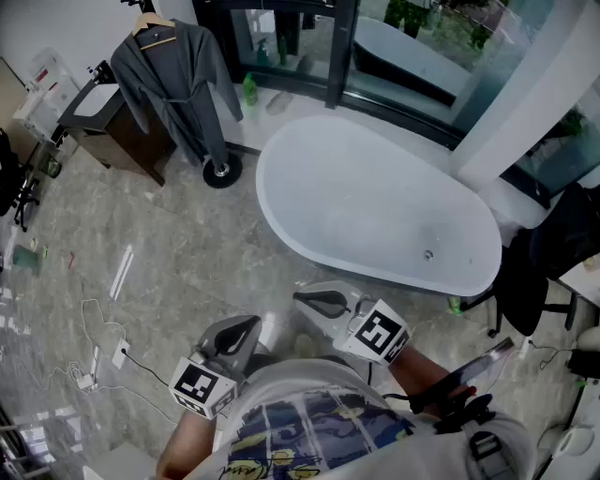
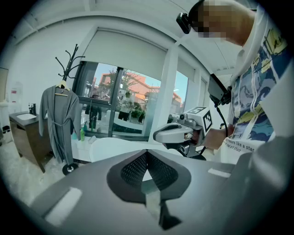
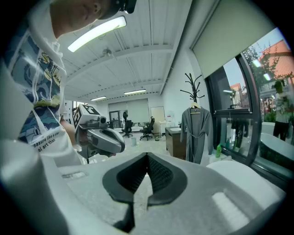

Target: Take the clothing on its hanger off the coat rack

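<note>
A grey robe (image 1: 173, 80) hangs on a wooden hanger (image 1: 153, 26) from the black coat rack (image 2: 69, 62), far off at the top left of the head view. It also shows as the robe (image 2: 59, 119) in the left gripper view and the robe (image 3: 196, 133) in the right gripper view. Both grippers are held close to the person's chest, well away from it. My left gripper (image 1: 246, 328) is shut and holds nothing. Beside it, my right gripper (image 1: 314, 300) is shut and holds nothing too.
A white bathtub (image 1: 375, 206) lies between me and the glass wall. A dark wooden sink cabinet (image 1: 122, 131) stands beside the rack's wheeled base (image 1: 222, 171). Cables and a plug strip (image 1: 94, 347) lie on the marble floor at left. A black office chair (image 1: 534, 272) stands at right.
</note>
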Demonstrator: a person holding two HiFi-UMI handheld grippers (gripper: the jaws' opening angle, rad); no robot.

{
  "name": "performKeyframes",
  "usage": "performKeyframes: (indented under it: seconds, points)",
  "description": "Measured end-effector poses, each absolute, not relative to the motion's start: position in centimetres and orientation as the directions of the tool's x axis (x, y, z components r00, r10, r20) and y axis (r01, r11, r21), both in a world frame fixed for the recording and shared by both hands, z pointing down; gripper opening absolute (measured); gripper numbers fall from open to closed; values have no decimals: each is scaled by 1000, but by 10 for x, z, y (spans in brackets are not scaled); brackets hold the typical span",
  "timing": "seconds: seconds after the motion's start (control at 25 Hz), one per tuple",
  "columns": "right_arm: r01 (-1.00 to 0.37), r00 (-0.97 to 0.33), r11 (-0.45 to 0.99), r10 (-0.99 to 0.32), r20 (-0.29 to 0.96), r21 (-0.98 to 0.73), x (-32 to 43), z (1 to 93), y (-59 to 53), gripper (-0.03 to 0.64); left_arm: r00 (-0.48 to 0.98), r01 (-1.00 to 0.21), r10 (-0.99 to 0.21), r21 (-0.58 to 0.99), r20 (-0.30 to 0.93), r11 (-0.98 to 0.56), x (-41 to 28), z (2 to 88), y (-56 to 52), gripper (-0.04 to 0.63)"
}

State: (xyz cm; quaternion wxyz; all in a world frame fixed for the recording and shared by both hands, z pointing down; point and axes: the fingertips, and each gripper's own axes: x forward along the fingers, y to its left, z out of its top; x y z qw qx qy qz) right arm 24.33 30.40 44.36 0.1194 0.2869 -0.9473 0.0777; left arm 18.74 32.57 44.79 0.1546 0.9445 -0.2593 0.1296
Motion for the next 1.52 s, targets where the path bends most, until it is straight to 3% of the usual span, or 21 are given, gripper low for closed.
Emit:
performKeyframes:
  seconds: [0.84,0.92,1.04,1.52]
  points:
    - [-518,-831,850,-472,296,-98,202,464,243,2,797,-591,-515,229,316,-773,138,453,263,2]
    - [-531,-821,842,-486,299,-89,193,465,221,45,814,-570,-501,237,296,-787,132,456,241,2]
    - [-555,-800,829,-510,315,-66,178,465,182,52,835,-542,-482,244,264,-805,120,457,200,3]
    - [-589,-773,808,-568,283,16,50,430,-1,100,828,-554,-504,213,247,-805,-36,439,52,23]
